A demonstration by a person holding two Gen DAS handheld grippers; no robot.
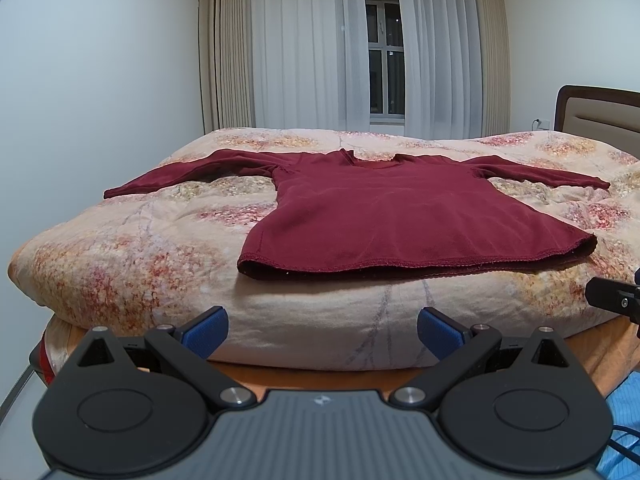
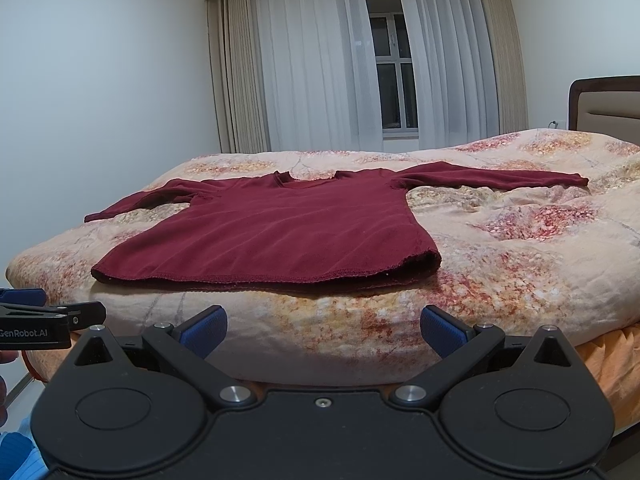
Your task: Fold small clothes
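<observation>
The room was lit evenly by soft indoor light from above; the lamp itself was not in view. The window (image 1: 385, 60) between the curtains (image 1: 304, 52) was dark and gave no daylight. The white wall (image 1: 100, 80) faded to a grey-blue tone toward the corners, which were black in both views. The maroon shirt (image 1: 400, 220) cast a thin dark shadow under its hem onto the quilt (image 1: 120, 264). Both pictures were sharp, with no motion blur and no strong glare. The fisheye lens bent straight lines: the curtains and the headboard (image 2: 604, 104) curved near the edges.
</observation>
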